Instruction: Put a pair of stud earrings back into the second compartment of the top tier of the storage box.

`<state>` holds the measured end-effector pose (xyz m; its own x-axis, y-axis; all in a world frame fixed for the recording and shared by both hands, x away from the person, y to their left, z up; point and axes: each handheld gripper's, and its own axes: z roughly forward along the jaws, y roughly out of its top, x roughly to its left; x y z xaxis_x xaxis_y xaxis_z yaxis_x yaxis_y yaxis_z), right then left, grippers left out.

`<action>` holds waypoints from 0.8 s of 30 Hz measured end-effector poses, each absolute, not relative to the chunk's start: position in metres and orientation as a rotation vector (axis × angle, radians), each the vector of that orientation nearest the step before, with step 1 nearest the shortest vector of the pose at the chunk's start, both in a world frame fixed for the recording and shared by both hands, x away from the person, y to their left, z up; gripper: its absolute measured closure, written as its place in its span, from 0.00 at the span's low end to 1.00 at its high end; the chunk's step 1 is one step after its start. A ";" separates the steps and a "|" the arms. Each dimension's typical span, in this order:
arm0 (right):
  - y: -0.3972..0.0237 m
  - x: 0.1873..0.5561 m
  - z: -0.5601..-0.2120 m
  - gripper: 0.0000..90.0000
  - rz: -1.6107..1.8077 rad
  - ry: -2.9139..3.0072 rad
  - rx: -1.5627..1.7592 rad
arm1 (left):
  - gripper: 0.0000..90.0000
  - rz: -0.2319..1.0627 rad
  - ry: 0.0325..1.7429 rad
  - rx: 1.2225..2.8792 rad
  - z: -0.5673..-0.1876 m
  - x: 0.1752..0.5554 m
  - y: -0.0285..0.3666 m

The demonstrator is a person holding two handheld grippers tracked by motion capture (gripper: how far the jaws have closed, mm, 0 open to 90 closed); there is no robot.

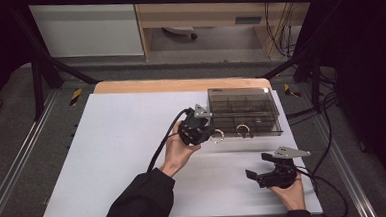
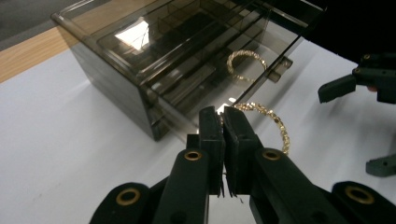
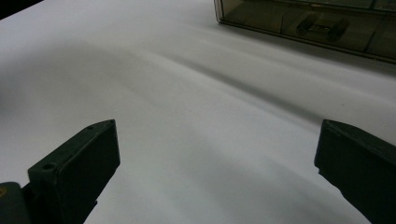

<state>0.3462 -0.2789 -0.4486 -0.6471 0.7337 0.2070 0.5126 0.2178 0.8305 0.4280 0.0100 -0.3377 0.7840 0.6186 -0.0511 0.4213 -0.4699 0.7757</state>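
Left gripper view: left claw [image 2: 223, 122] clamps gold bracelet [image 2: 271, 122] for smoky organizer box [image 2: 140, 70] at 12 o'clock; right claw [image 1: 264, 166] waits apart.

The desk [image 1: 118, 157] has a white top with a strip of bare wood along its far edge. On it stands a smoky clear box [image 1: 243, 111] with compartments, near the far right corner — a drawer open at its front. Just before the box lies a gold ring [image 1: 242, 130]. The right hand-held gripper [image 1: 264, 168] rests near the front right.
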 end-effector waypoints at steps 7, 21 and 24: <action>-0.279 0.346 -0.448 0.01 1.400 2.261 1.183 | 0.96 0.291 0.753 2.136 -0.331 0.438 -0.014; -0.279 0.346 -0.449 0.01 1.401 2.259 1.188 | 0.96 0.287 0.776 2.139 -0.337 0.459 -0.058; -0.279 0.346 -0.449 0.01 1.400 2.262 1.188 | 0.96 0.298 0.778 2.140 -0.339 0.462 -0.064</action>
<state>0.3462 -0.2790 -0.4489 -0.6460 0.7335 0.2112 0.5162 0.2159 0.8288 0.4619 -0.0642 -0.3387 0.7811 0.6222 -0.0527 0.4283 -0.4723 0.7704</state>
